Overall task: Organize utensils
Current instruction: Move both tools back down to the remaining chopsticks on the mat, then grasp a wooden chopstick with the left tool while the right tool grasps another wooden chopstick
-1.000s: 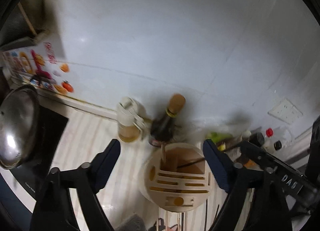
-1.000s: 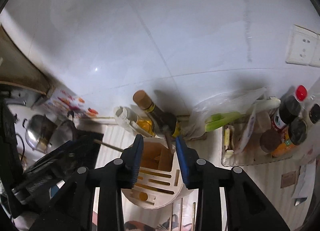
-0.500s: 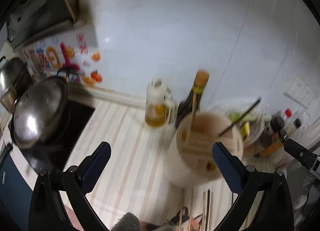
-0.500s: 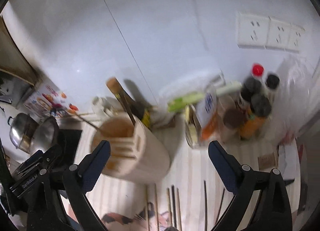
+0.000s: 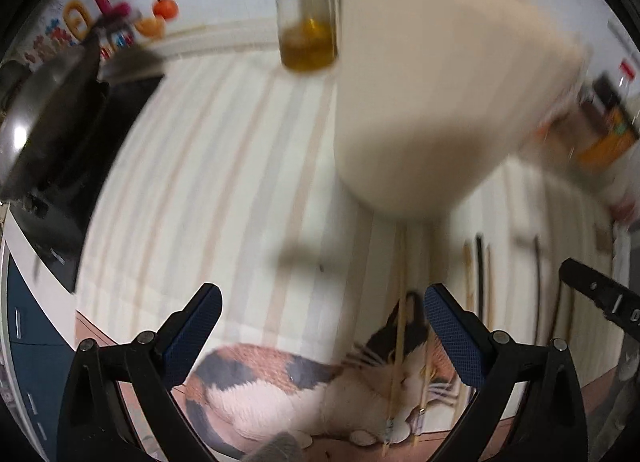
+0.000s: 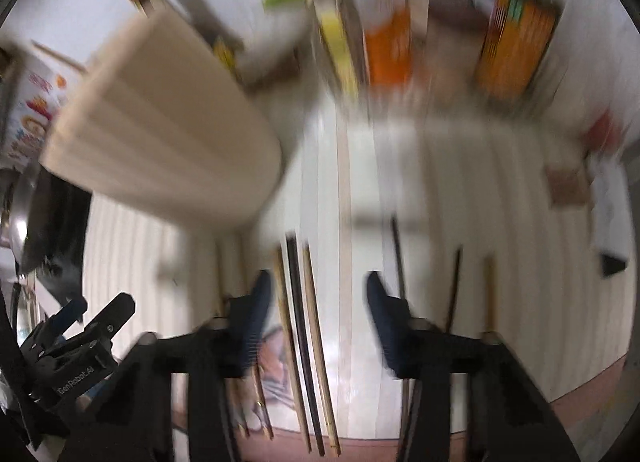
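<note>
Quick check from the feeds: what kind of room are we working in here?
Most likely a home kitchen counter: a steel pot lid on a dark cooktop at left, a jar of oil by the wall, and chopsticks lying beside a wooden utensil holder.

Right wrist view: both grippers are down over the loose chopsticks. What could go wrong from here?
1. The right gripper, jaws just closing, straddles three chopsticks at once; it may pinch several or scatter them.
2. The left gripper is open near the utensil holder; a careless lift could knock it.
3. Heavy blur makes the aim uncertain.
</note>
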### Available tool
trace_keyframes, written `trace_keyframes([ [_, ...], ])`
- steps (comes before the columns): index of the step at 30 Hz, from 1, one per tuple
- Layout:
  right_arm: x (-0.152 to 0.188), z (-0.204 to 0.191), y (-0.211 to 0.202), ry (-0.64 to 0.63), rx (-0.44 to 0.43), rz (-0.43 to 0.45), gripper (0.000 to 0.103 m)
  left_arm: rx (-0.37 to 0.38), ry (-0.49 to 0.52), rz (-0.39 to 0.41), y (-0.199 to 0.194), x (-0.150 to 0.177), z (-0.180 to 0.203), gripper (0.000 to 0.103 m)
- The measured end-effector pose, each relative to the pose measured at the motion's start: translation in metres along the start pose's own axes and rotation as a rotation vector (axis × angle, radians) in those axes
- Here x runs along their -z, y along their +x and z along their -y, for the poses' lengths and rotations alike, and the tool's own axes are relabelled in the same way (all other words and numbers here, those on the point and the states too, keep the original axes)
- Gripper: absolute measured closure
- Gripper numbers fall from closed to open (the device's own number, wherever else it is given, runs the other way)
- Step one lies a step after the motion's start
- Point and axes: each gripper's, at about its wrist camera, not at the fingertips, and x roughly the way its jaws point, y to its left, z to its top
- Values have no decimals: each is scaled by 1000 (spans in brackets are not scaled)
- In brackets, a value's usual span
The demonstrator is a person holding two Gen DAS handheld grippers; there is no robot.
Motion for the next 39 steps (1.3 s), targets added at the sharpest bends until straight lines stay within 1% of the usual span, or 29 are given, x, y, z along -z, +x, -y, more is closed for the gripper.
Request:
trace_keyframes([
  [2,9,10,17,2,1,-57,65,7,-3,-31,14,8,3,2],
  [3,14,16,28,8,-12,-89,69,11,-3,-54,24,13,4,4],
  [4,17,20,34,10,-17,-110,69,20,1,-67,28,16,6,9],
  [5,21,24,41,10,-13,-128,69,26,4,-85,35,19,7,19],
  [6,24,27,47,7,-15,-141,70,25,11,-108,42,21,9,22],
  [8,28,32,54,5,-16,-160,70,50,22,-125,50,24,14,24],
  [11,31,37,60,-4,-16,-182,70,59,56,-135,58,25,25,26],
  [12,32,38,62,-15,-15,-191,70,61,70,-137,60,26,29,29],
  [13,33,38,63,-26,-11,-197,71,57,80,-139,62,26,32,40],
  [14,35,37,63,-38,-6,-202,73,59,89,-145,64,27,35,46],
  [15,35,36,64,-51,7,-208,75,82,89,-133,64,26,38,52],
  [16,35,35,63,-68,22,-199,79,76,95,-136,65,26,40,66],
  [17,36,35,63,-78,34,-204,80,64,106,-142,68,27,43,77],
  [18,36,35,63,-85,44,-202,83,57,113,-137,68,27,45,78],
  [20,37,35,61,-104,65,-202,84,60,129,-131,67,29,49,91],
  [21,39,35,60,-121,75,-199,86,61,132,-128,68,30,50,95],
  [22,41,33,58,-134,75,-197,91,62,129,-128,68,30,49,97],
  [23,43,34,57,-142,76,-195,92,62,123,-128,68,31,47,98],
  [24,45,36,57,-148,107,-203,97,59,120,-128,68,33,45,98],
  [27,48,49,51,-141,115,-207,97,52,104,-137,65,39,27,98],
  [32,54,88,42,-82,102,-261,97,56,63,-183,60,64,2,98],
  [35,61,106,36,-65,85,-290,97,67,52,-210,58,77,-7,98],
  [37,63,114,35,-67,79,-302,97,67,62,-214,58,79,-9,97],
  [39,56,118,33,-67,88,-324,97,61,66,-220,58,85,-14,95],
])
